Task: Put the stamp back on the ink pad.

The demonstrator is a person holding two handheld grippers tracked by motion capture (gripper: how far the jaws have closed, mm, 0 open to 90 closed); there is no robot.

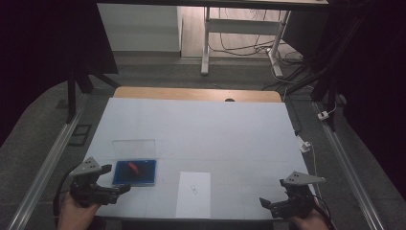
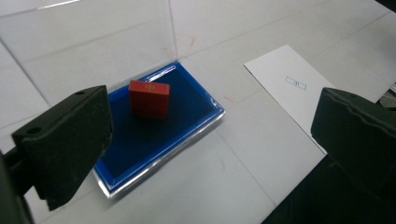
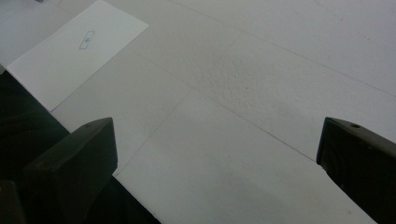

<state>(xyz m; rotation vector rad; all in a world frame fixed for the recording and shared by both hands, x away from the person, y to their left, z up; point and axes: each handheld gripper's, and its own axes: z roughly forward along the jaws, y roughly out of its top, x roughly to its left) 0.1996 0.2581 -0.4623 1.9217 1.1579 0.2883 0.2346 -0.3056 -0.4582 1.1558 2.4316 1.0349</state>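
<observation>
A small red block (image 2: 149, 98) stands in a shallow blue tray (image 2: 187, 122) whose clear lid (image 2: 88, 46) is raised upright behind it. From above, the red block (image 1: 132, 167) and the blue tray (image 1: 146, 175) lie at the table's front left. My left gripper (image 1: 120, 190) is open, just left of and in front of the tray, its jaws wide apart with nothing between them. A white paper sheet (image 1: 193, 194) with a small printed mark lies at the front middle. Over the bare table top at the front right, my right gripper (image 1: 266, 204) is open and holds nothing.
The white table top (image 1: 201, 129) stretches back to a wooden strip (image 1: 196, 93) at its far edge. A white plug and cable (image 1: 305, 145) lie off the right edge. Desk legs (image 1: 206, 43) and cables stand on the floor beyond.
</observation>
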